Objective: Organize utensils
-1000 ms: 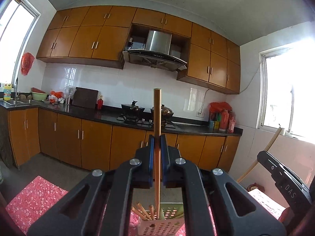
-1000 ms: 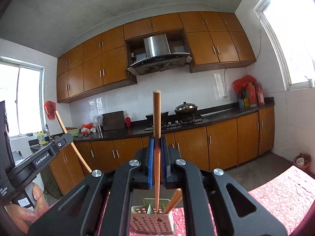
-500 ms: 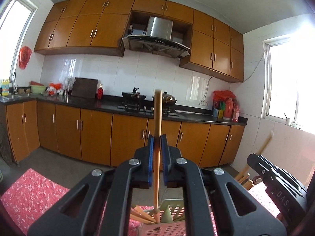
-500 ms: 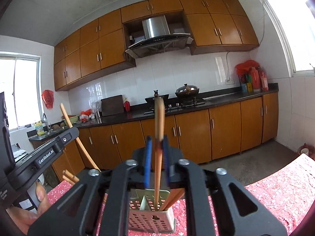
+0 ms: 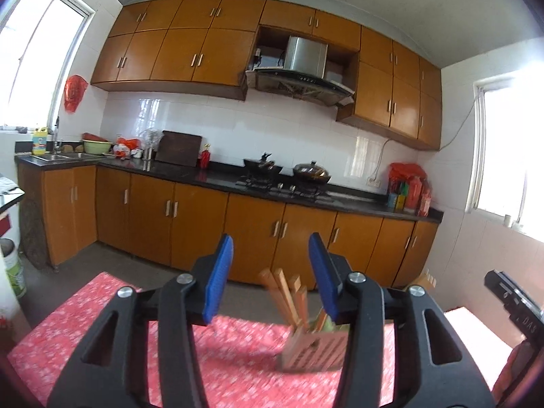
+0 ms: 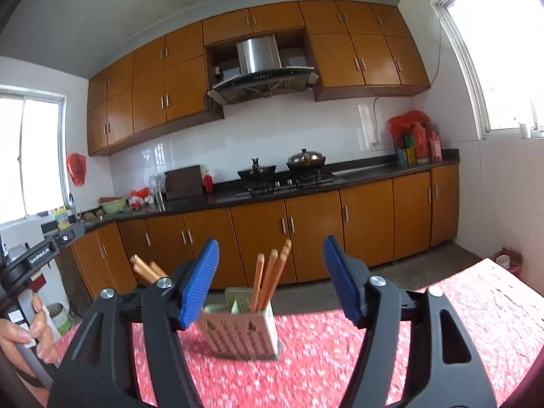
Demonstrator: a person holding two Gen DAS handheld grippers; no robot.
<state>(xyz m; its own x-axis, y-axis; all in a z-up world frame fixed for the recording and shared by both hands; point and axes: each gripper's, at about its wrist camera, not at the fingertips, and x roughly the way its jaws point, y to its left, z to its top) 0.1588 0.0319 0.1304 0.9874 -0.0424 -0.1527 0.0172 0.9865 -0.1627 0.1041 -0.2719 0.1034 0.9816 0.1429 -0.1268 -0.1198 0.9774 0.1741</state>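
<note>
both the left gripper (image 5: 271, 278) and right gripper (image 6: 271, 280) stood wide and empty, chopsticks (image 6: 268, 280) upright in the holder (image 6: 243, 333) between and beyond the fingers; release seemed done, next likely fetching further utensils.

At the bottom of the frame the right gripper (image 6: 270, 280) stands with its blue-padded jaws wide apart and nothing between them. Past the gap, at lower centre, wooden chopsticks (image 6: 270, 273) lean in a perforated utensil holder (image 6: 243, 335) on a red floral tablecloth (image 6: 459, 306).
</note>
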